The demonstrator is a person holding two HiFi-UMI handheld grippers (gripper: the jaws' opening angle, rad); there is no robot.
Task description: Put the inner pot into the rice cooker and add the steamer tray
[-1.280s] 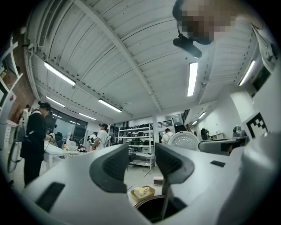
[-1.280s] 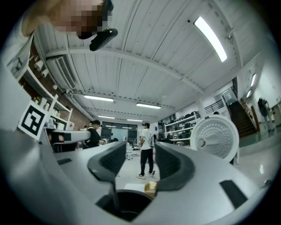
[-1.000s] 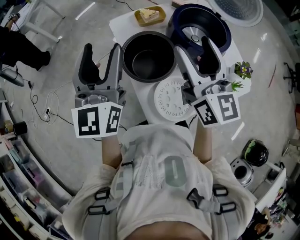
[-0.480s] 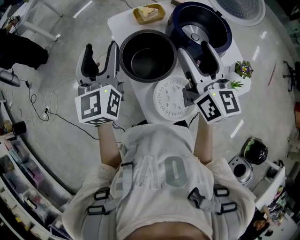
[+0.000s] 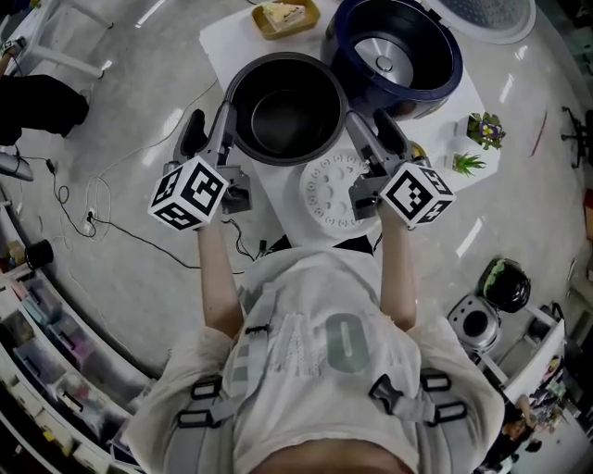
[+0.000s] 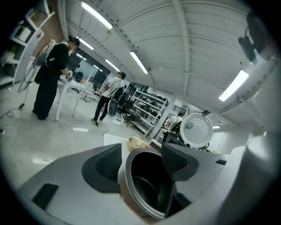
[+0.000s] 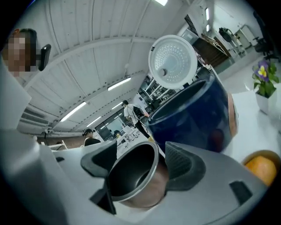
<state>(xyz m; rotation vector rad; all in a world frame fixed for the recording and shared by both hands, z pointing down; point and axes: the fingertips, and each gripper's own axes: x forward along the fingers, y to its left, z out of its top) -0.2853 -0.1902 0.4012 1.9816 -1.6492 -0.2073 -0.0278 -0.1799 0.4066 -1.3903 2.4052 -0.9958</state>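
The dark inner pot (image 5: pixel 283 111) stands on the white table, just left of the open navy rice cooker (image 5: pixel 435 79). A white perforated steamer tray (image 5: pixel 335 190) lies flat in front of the pot. My left gripper (image 5: pixel 208 130) is open at the pot's left side; in the left gripper view its jaws stand either side of the pot's rim (image 6: pixel 131 176). My right gripper (image 5: pixel 371 134) is open at the pot's right side, and the pot (image 7: pixel 131 176) fills the gap between its pads. The cooker's body (image 7: pixel 193 118) and raised lid (image 7: pixel 173 59) rise behind.
A yellow dish of food (image 5: pixel 285 17) sits at the table's far edge. Two small potted plants (image 5: pixel 484 130) stand right of the cooker, and an orange fruit (image 7: pixel 261 169) lies near the right gripper. Cables (image 5: pixel 83 213) trail on the floor at left. People (image 6: pixel 50 74) stand far off.
Both grippers have moved forward and down to the pot, from in front of it to either side of its rim. Pot, tray and cooker have not been moved.
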